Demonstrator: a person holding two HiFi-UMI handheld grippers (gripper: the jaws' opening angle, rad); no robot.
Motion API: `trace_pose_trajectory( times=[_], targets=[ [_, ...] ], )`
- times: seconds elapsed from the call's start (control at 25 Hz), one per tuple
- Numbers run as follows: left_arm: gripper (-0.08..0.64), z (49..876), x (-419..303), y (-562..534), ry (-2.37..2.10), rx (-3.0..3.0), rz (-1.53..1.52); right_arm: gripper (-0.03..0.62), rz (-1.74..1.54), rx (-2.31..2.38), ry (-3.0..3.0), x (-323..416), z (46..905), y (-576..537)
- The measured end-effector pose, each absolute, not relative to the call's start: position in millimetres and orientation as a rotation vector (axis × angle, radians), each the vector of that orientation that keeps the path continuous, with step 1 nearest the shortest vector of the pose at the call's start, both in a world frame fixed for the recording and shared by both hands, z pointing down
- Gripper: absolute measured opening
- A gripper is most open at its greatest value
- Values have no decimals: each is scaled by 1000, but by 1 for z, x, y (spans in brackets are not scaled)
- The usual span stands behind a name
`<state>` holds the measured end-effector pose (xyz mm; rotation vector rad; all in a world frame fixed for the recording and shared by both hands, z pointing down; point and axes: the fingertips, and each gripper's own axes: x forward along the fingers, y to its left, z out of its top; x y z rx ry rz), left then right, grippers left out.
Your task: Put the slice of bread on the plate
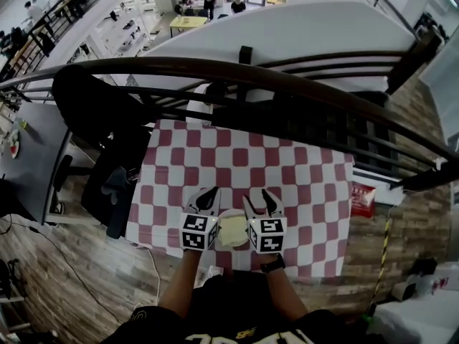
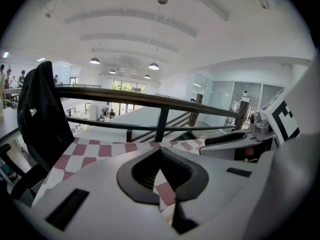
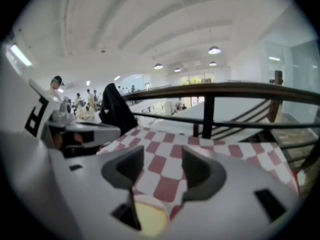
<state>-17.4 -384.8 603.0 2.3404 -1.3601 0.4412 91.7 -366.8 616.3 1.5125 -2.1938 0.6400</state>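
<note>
A pale slice of bread [image 1: 233, 232] lies on a small white plate [image 1: 231, 213] at the near edge of the red-and-white checked table [image 1: 301, 170]. The grippers hover on either side of the plate, above it. My left gripper [image 1: 209, 196] is to its left, its tips meeting with nothing held [image 2: 160, 151]. My right gripper [image 1: 262, 201] is to its right, jaws apart and empty [image 3: 162, 166]. In the right gripper view the bread [image 3: 149, 218] and the plate's rim [image 3: 145, 200] show low, beneath the jaws.
A dark curved railing [image 1: 237, 70] crosses just behind the table's far edge. A black chair draped with dark clothing [image 1: 107, 163] stands at the table's left side. A red item [image 1: 363, 199] sits off the right edge, over wooden floor.
</note>
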Motion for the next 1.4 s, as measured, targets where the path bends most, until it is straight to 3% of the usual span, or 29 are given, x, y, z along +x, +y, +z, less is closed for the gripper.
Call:
trace_pose_trajectory(
  times=[0.36, 0.48, 0.8, 1.4],
  targets=[
    [18, 497, -10, -389, -1419, 2542, 251, 55, 356, 1667, -2421, 74, 488, -373],
    [18, 465, -9, -384, -1436, 2604, 187, 20, 231, 1699, -2487, 66, 447, -366],
    [18, 427, -7, -367, -1487, 2699, 90, 15, -14, 1797, -2489, 60, 393, -349],
    [18, 411, -26, -350, -1526, 2718, -15, 15, -66, 1823, -2470, 50, 386, -330]
  ],
)
